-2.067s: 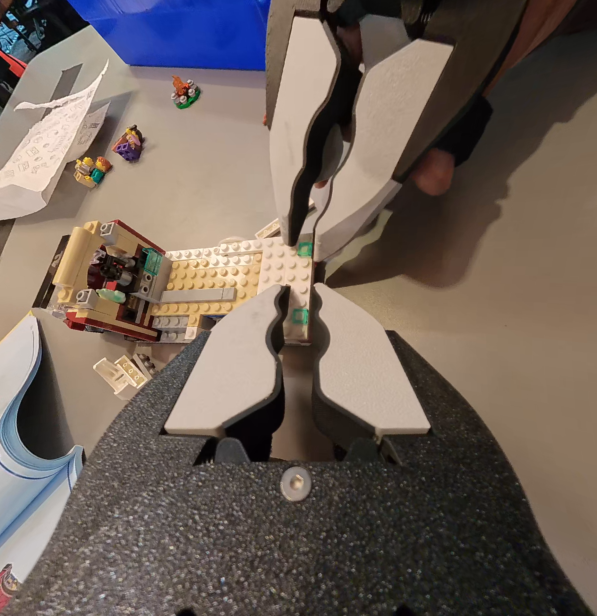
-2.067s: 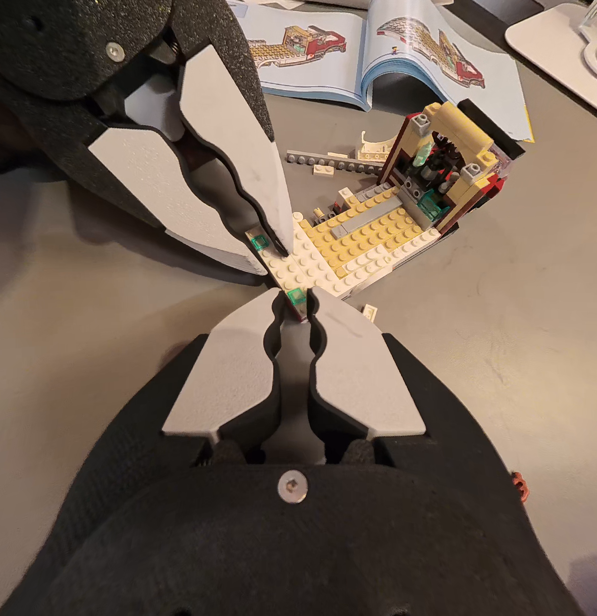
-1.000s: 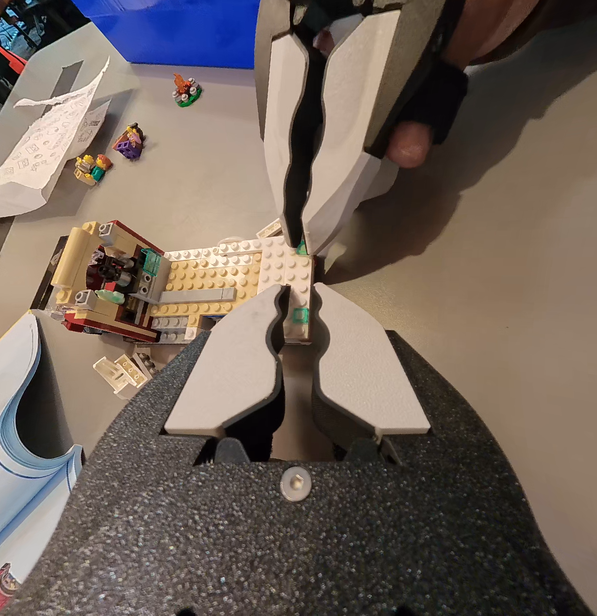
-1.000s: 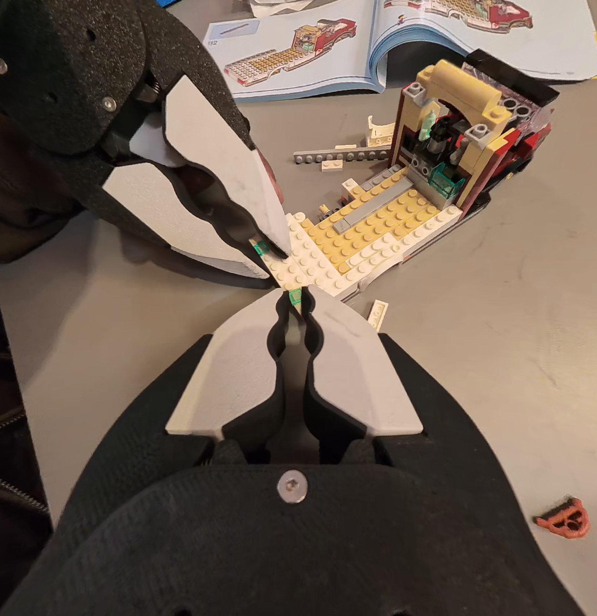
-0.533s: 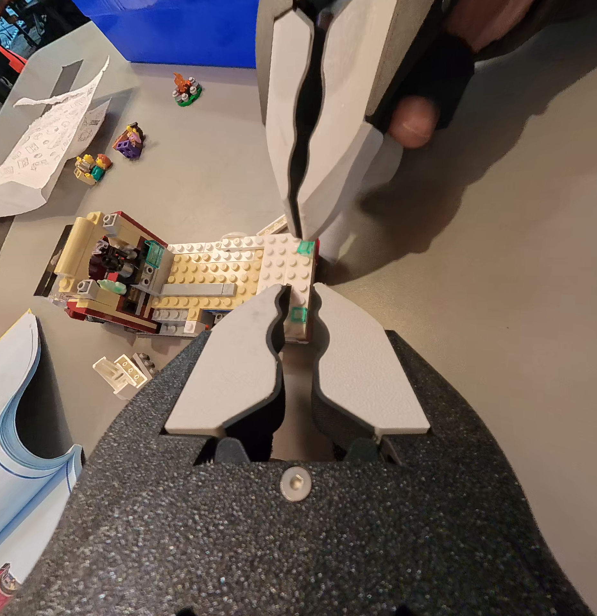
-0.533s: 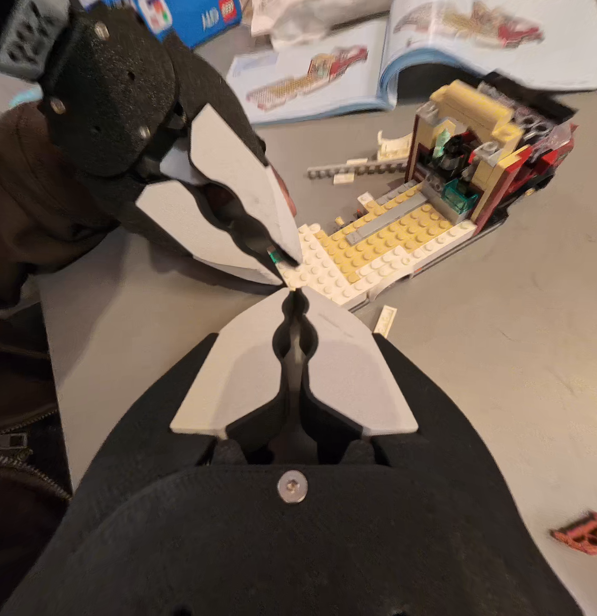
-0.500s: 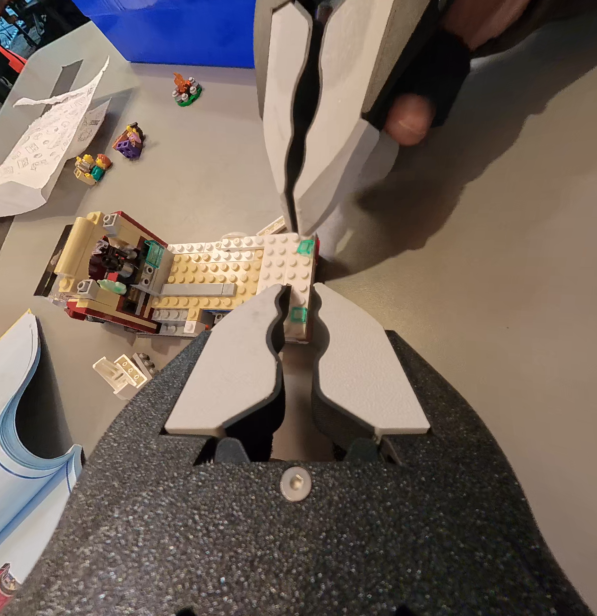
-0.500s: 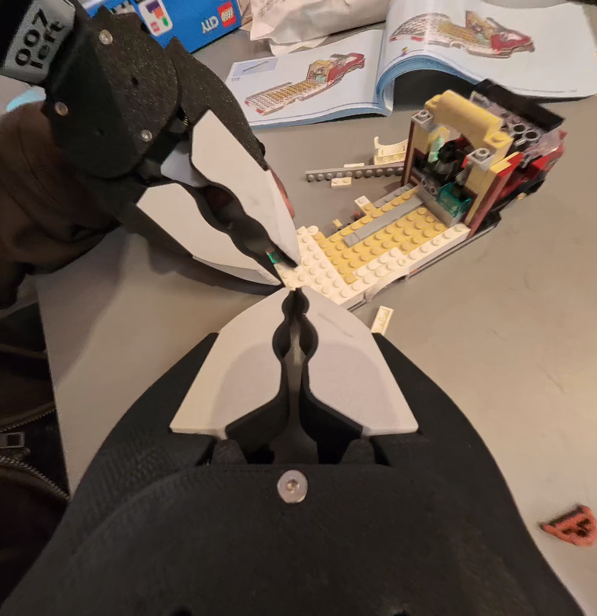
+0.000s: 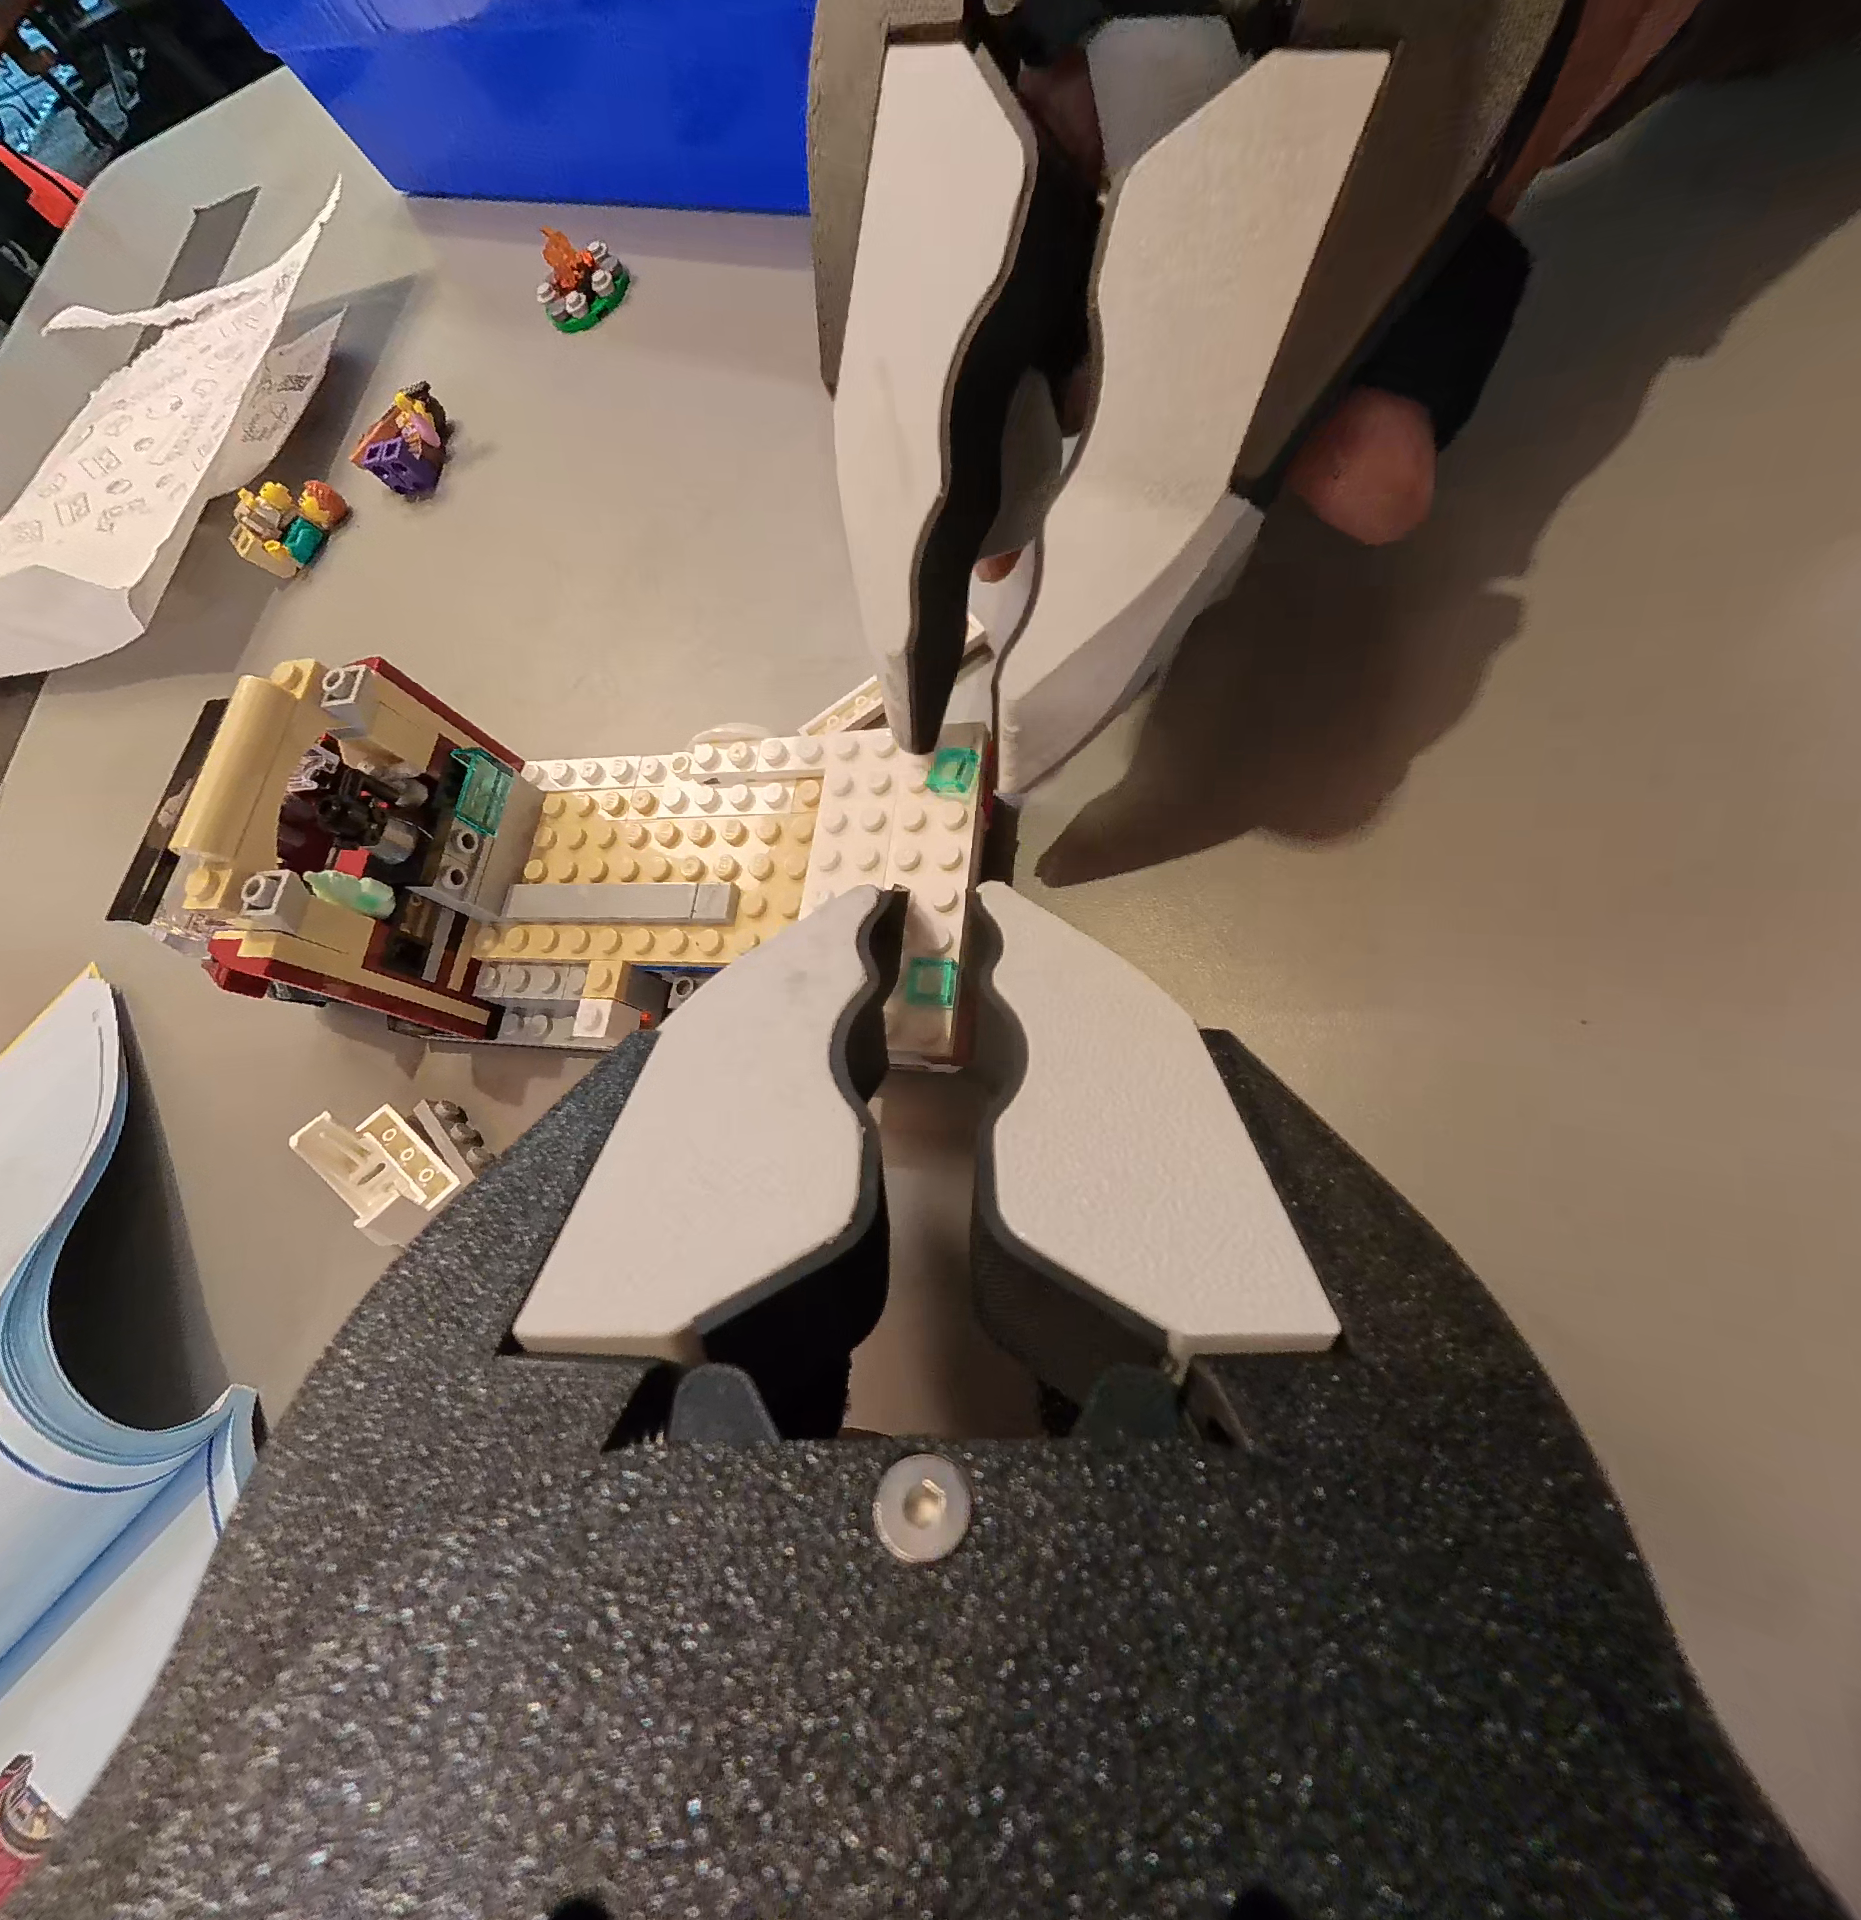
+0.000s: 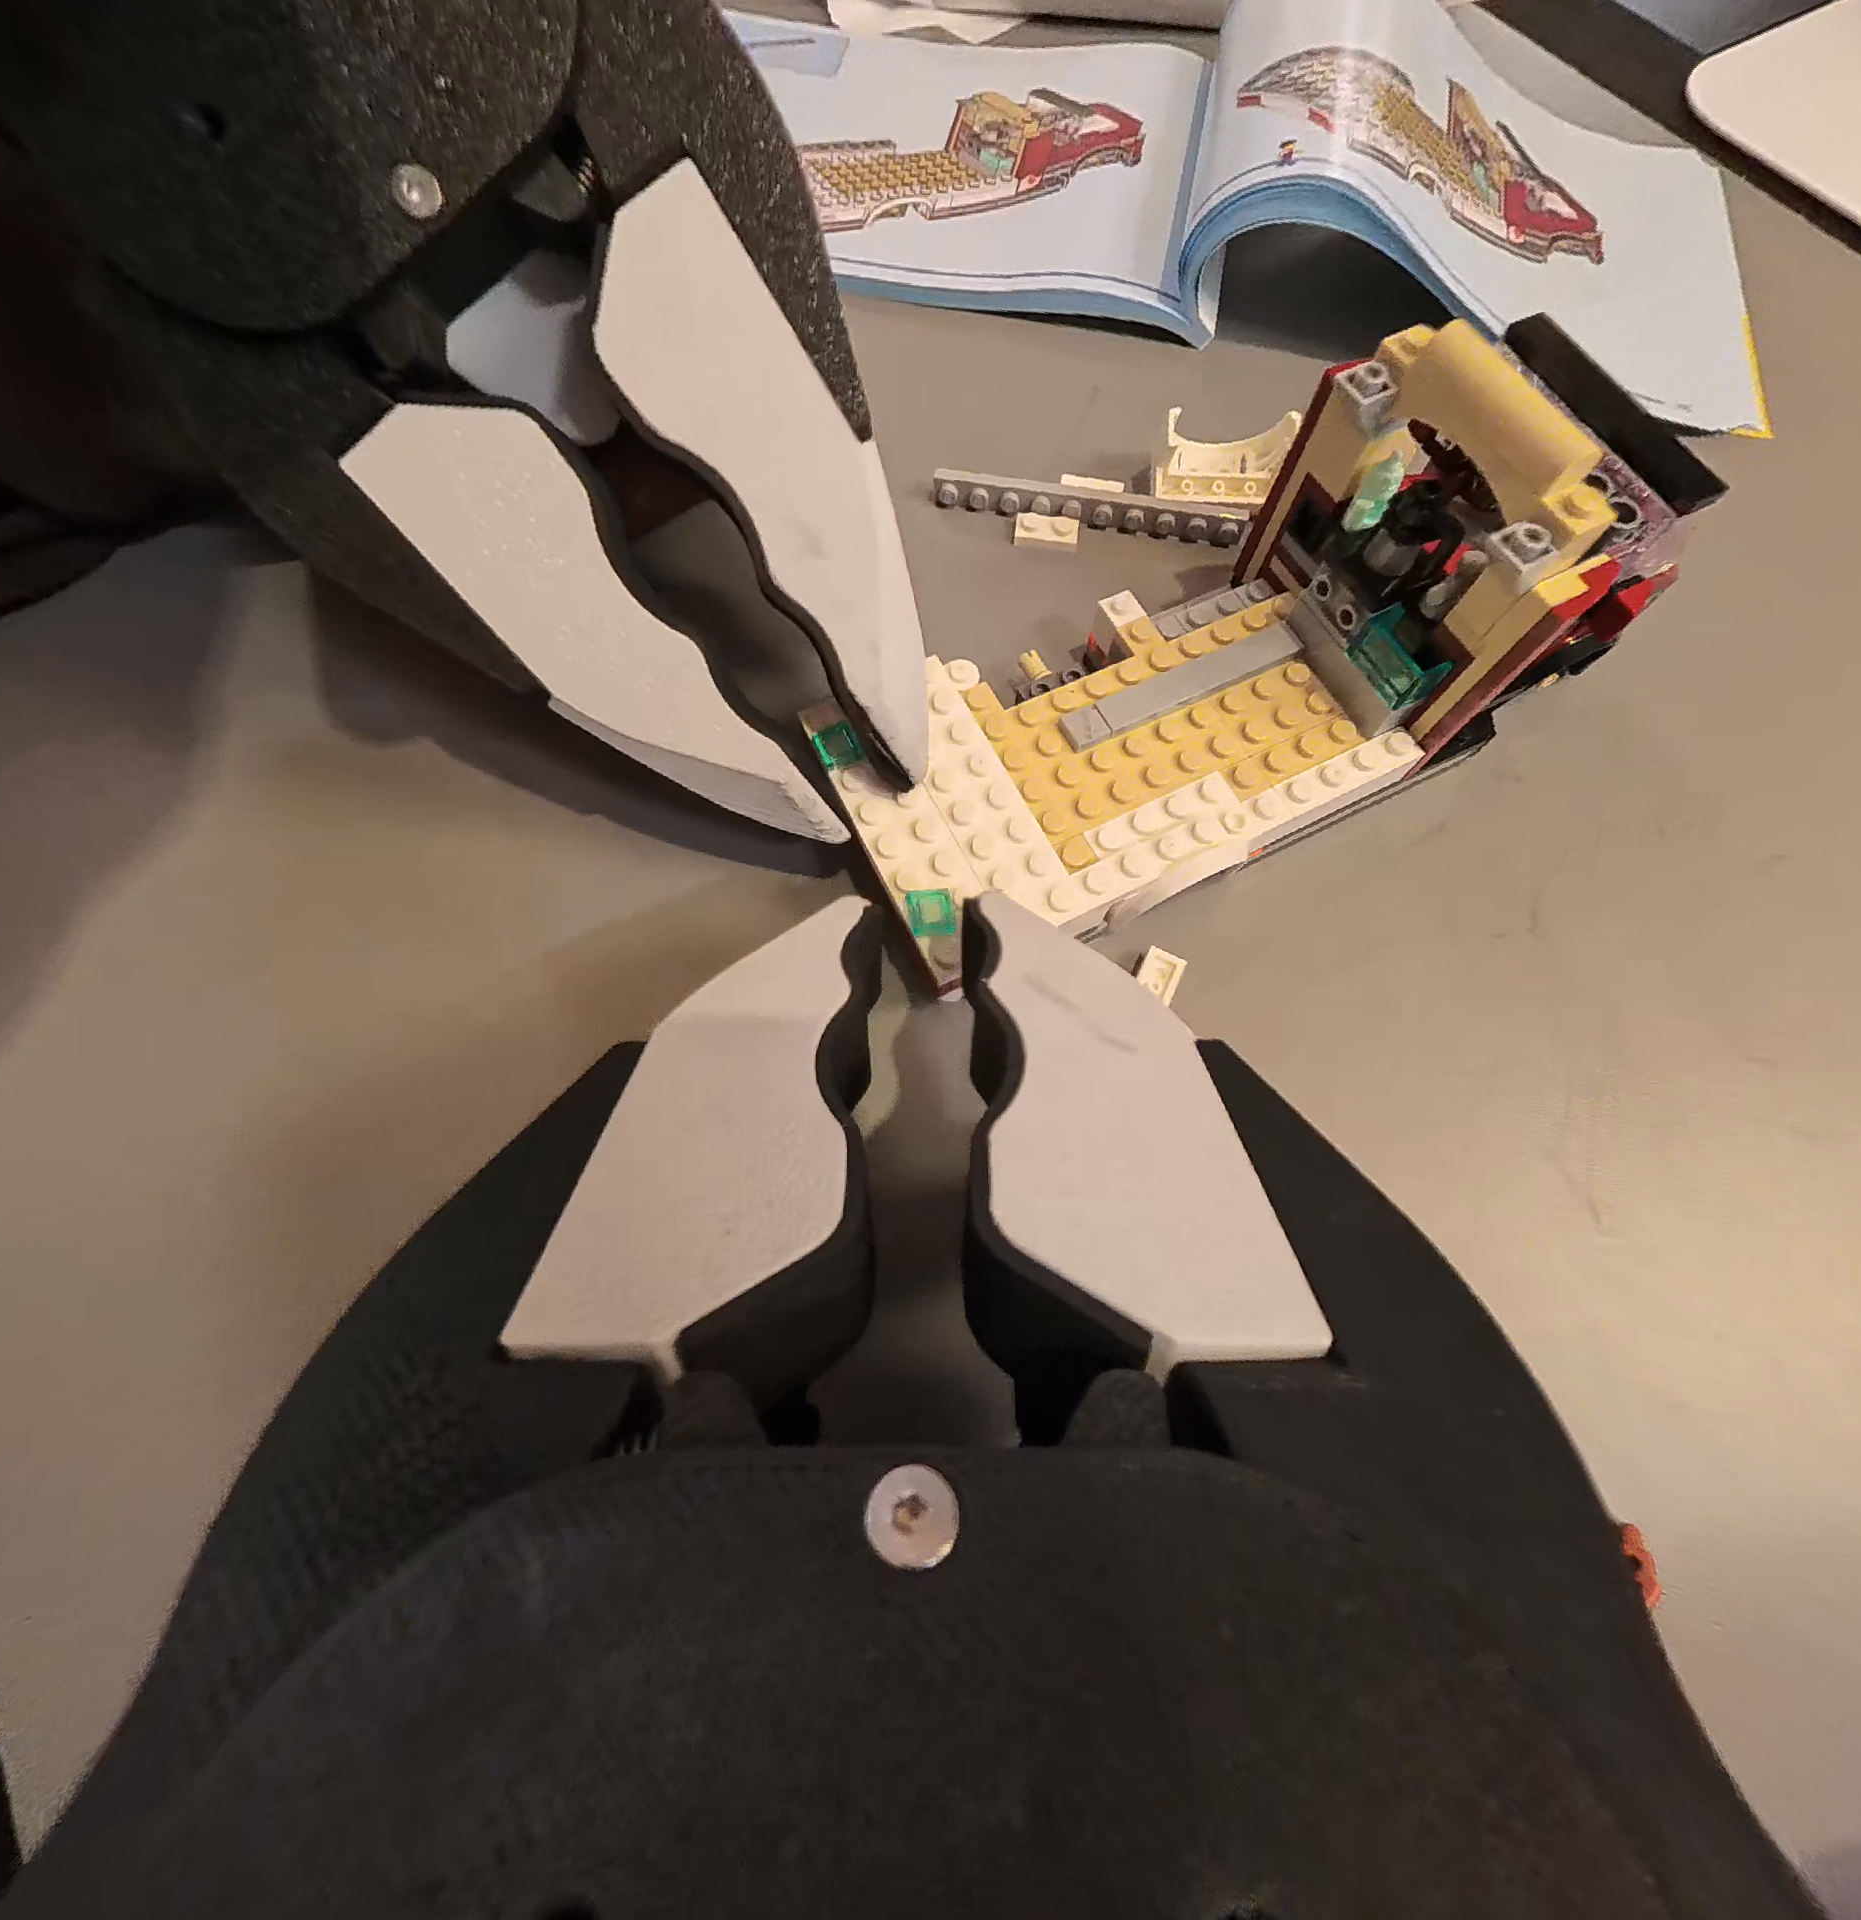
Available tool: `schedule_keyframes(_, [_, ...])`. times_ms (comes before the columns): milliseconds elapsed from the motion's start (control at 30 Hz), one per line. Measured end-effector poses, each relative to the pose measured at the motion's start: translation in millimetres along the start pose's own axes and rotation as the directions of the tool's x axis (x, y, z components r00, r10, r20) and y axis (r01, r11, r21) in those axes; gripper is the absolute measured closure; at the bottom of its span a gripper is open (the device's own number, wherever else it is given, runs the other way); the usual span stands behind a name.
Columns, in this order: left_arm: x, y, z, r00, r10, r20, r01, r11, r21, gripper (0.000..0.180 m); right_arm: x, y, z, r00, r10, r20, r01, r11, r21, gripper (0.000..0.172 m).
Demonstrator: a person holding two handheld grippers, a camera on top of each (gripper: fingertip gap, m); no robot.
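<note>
Left fingers [image 9: 760,1039] clamp the brick model's [image 9: 635,862] white end; right gripper [image 10: 910,940] parted, straddling its other corner.

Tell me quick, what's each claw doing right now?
Left gripper: closed on the end of the brick model.
Right gripper: open, fingers astride the model's other corner.

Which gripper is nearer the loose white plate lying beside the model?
Right. The right gripper straddles the model corner beside that plate; the left gripper sits at the far corner.
</note>
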State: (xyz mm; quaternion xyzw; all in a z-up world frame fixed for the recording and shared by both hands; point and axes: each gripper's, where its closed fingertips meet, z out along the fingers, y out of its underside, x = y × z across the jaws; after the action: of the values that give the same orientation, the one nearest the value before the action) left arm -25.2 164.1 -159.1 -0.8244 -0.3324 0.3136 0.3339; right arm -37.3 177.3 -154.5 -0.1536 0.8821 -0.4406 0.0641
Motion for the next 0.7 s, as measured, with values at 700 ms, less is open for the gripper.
schedule_keyframes(700, [-0.2,0.1,0.0,1.0,0.001,0.002,-0.001,1.0,0.0,0.169,2.1,-0.4,1.3,0.992,0.064,0.106,-0.06,0.997,-0.037,0.165])
